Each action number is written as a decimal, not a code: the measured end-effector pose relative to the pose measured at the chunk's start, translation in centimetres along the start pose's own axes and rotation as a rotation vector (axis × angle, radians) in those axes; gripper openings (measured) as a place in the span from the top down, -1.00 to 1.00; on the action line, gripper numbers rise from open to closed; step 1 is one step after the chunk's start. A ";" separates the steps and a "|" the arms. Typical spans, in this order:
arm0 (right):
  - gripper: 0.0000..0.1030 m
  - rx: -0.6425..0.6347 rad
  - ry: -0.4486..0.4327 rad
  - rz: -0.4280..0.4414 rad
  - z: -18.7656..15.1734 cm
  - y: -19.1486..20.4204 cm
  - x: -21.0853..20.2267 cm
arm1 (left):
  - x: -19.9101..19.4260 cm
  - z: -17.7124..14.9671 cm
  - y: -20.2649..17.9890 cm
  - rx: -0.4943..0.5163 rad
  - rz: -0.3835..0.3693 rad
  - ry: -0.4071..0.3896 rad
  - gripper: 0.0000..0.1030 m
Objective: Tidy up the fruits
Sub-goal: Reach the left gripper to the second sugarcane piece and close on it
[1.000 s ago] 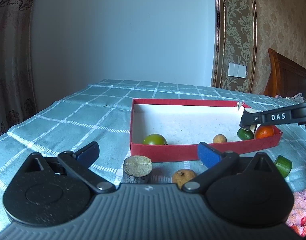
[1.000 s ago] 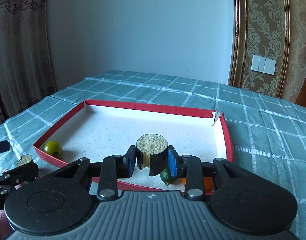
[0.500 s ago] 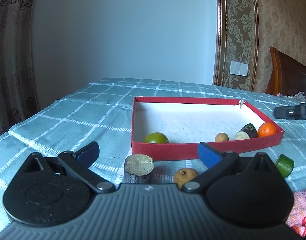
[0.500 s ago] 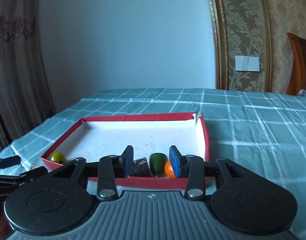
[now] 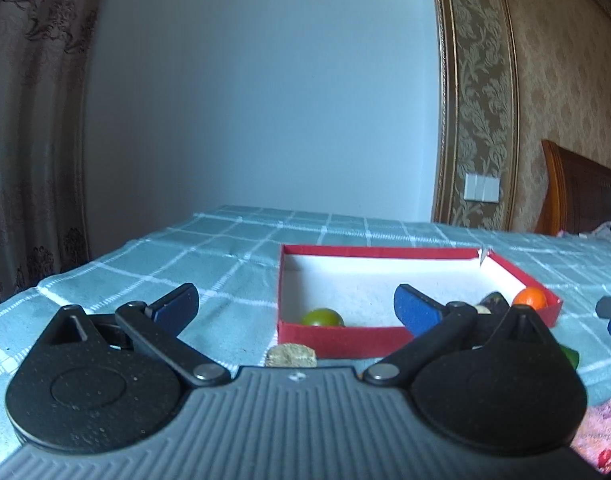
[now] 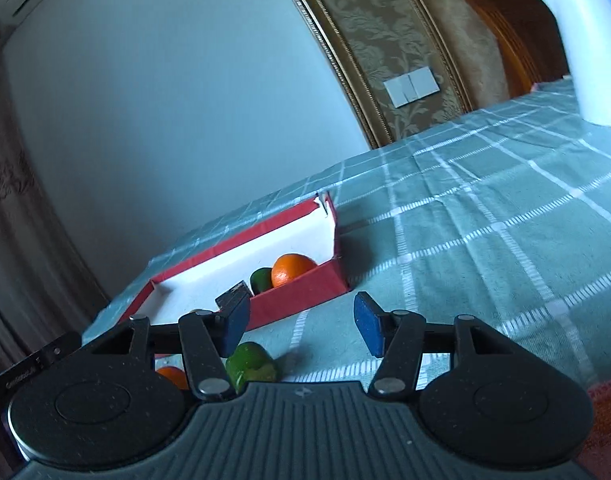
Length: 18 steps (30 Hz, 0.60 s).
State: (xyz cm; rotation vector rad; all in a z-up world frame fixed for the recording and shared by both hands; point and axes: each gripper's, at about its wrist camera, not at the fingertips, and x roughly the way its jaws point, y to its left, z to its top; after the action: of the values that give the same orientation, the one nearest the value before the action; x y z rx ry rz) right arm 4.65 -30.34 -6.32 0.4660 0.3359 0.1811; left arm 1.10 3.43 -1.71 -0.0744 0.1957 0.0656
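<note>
A red box (image 5: 337, 336) with a white floor sits on the checked cloth; it also shows in the right wrist view (image 6: 305, 284). In it lie a green fruit (image 5: 322, 317), an orange (image 5: 529, 298) and a dark cut piece (image 5: 492, 302). A cut cylinder (image 5: 291, 355) stands in front of the box, just ahead of my open, empty left gripper (image 5: 295, 308). My right gripper (image 6: 301, 322) is open and empty right of the box; a green piece (image 6: 251, 366) lies on the cloth by its left finger. An orange (image 6: 291, 270) and a green fruit (image 6: 259, 280) show in the box corner.
A white kettle (image 6: 581, 40) stands at the far right of the table. A second orange thing (image 6: 173, 376) shows low behind the right gripper's left arm. A green piece (image 5: 570, 356) lies right of the left gripper. A pink cloth (image 5: 601, 436) borders the near right edge.
The right gripper has let the cut piece go in the box, opened, and drawn back to the right and tilted. The left gripper has tilted up, so the brown fruit before it is hidden.
</note>
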 end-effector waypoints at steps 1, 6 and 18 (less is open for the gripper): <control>-0.10 0.005 0.003 0.000 0.0 -0.1 0.0 | -0.3 0.2 0.4 -0.017 -0.001 0.004 -0.91; -0.10 0.001 0.004 -0.003 -0.2 -0.1 0.0 | -2.4 1.1 2.8 -0.066 0.011 0.009 -0.46; -0.10 0.027 -0.012 0.002 -0.3 -0.6 -0.2 | -2.1 0.2 1.2 0.093 -0.011 0.114 0.33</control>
State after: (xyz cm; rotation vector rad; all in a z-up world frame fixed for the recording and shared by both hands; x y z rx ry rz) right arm 4.39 -30.80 -6.74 0.4938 0.3262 0.1758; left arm -1.01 4.53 -1.20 0.0136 0.3120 0.0408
